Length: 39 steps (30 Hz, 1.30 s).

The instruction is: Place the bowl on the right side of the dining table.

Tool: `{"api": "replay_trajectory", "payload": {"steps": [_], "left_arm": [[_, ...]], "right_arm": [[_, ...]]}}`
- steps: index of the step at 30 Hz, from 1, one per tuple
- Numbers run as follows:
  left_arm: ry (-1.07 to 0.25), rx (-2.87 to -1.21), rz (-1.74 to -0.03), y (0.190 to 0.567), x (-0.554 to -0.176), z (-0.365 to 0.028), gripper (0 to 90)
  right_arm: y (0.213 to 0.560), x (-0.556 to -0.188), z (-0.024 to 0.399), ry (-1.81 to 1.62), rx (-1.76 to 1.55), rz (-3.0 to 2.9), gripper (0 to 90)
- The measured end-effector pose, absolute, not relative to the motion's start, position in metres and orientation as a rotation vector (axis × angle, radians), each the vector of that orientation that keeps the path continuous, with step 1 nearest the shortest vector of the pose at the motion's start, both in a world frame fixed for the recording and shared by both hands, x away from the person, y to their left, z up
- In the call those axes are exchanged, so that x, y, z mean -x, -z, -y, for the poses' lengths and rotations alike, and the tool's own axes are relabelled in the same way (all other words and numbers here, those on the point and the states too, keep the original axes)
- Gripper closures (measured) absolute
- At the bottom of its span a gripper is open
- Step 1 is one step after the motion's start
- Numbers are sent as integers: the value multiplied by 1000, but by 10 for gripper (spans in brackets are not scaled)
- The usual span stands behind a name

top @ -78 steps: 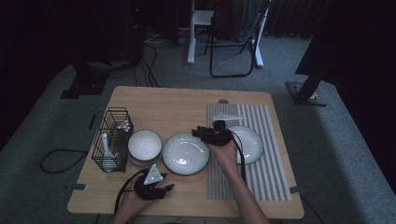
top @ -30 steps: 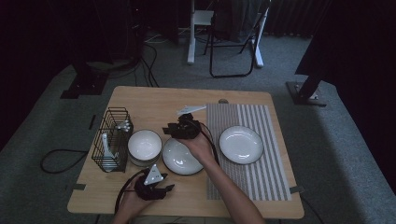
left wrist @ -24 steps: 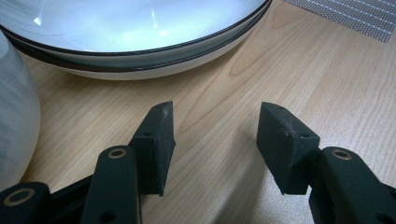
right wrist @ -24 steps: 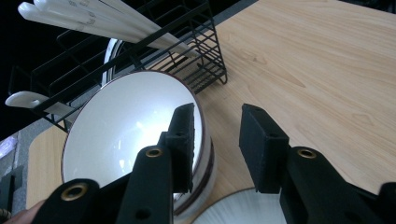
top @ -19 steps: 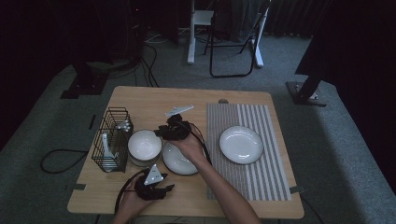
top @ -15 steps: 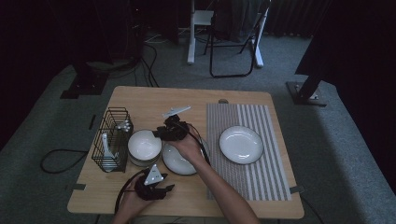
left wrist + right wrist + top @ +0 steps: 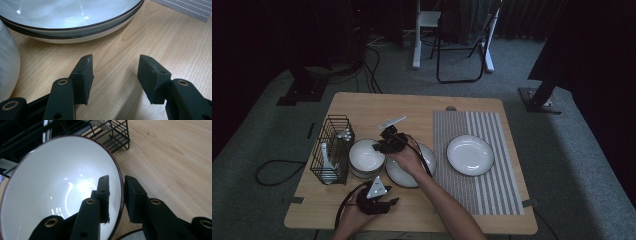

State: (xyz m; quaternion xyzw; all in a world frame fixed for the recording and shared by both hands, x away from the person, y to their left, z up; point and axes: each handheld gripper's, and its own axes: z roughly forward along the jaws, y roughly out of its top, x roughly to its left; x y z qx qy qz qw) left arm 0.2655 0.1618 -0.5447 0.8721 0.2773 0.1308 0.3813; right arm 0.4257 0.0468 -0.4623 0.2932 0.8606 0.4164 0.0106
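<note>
right gripper [image 7: 116, 195]: its jaws straddle the rim of the bowl [image 7: 60, 192], one pad inside the white hollow, the other outside over the wood; they stand narrow and have just been closing, with a thin gap visible between the outer pad and the rim, so not pressing on it yet.
right gripper, high view [image 7: 384, 144]: over the right edge of the bowl, the person's arm reaching in from the near edge across the stacked plates [image 7: 408, 172].
bowl [image 7: 366, 158]: white with a dark rim, left of centre on the table [image 7: 412, 107], just right of the wire rack [image 7: 332, 150] and just left of the stacked plates.
left gripper [image 7: 115, 75]: jaws wide apart with nothing between them, only bare wood under them.
left gripper, high view [image 7: 377, 200]: low at the near edge of the table, near side of the bowl and the plates.
stacked plates, left gripper view [image 7: 75, 25]: two dark rims one on the other, just beyond the open jaws.
wire rack: black, at the left of the table, holding pale things too small to make out.
single plate [image 7: 470, 155]: on the striped mat [image 7: 507, 190] at the right, well apart from both grippers.
</note>
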Motion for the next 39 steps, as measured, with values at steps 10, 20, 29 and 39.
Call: {"api": "replay_trajectory", "payload": {"steps": [10,20,29,39], "left_arm": [[-333,-2226,-706,545,-265,-162,473],[-333,-2226,-705,545,-265,-162,473],[-338,-2226,-702,545,-265,-161,473],[-337,-2226,-701,545,-265,-161,473]], "right_arm": [[467,-425,-52,-1228,-910,-2681,823],[466,-423,-51,-1234,-942,-2662,830],[465,-423,-47,-1299,-987,-2635,825],[464,-427,-39,-1440,-1095,-2634,824]]}}
